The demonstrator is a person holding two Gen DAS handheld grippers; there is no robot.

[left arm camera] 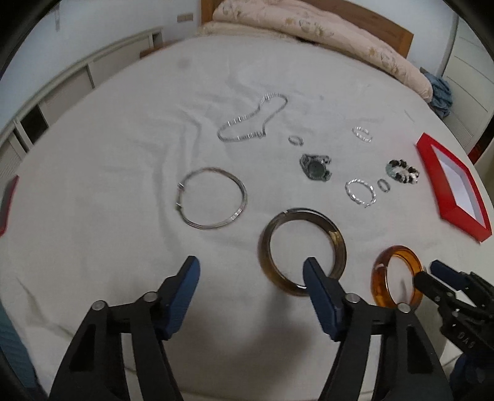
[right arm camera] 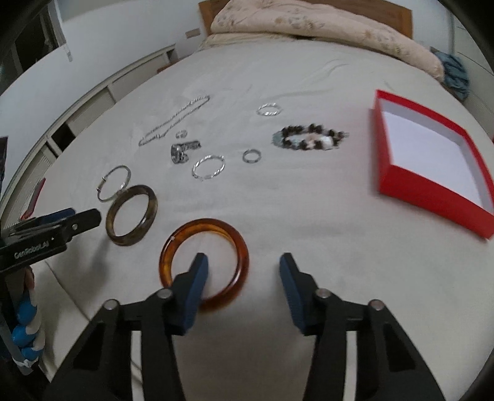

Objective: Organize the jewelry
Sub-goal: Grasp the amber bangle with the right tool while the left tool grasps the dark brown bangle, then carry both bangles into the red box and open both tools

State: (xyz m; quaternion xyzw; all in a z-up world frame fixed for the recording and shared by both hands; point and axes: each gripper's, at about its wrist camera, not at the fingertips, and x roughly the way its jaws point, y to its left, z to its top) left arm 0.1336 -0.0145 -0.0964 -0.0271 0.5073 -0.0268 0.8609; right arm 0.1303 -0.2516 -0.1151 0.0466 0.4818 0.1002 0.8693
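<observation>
Jewelry lies spread on a white bed sheet. My left gripper (left arm camera: 251, 271) is open; its right finger sits over the near rim of a dark brown bangle (left arm camera: 338, 243). My right gripper (right arm camera: 244, 265) is open; its left finger sits inside an orange amber bangle (right arm camera: 240, 243), which also shows in the left wrist view (left arm camera: 379, 277). Farther off lie a silver wire hoop (left arm camera: 213, 200), a silver chain necklace (left arm camera: 253, 120), a watch (left arm camera: 315, 166), a beaded bracelet (right arm camera: 308, 138), a twisted silver bracelet (right arm camera: 208, 166) and small rings (right arm camera: 251, 155). An open red box (right arm camera: 432, 191) stands at the right.
A folded floral quilt (left arm camera: 308, 27) lies against the wooden headboard at the far end. A blue cloth (left arm camera: 441, 95) sits at the far right. A red object (left arm camera: 6, 203) shows at the left edge. White cabinets (left arm camera: 61, 92) line the left wall.
</observation>
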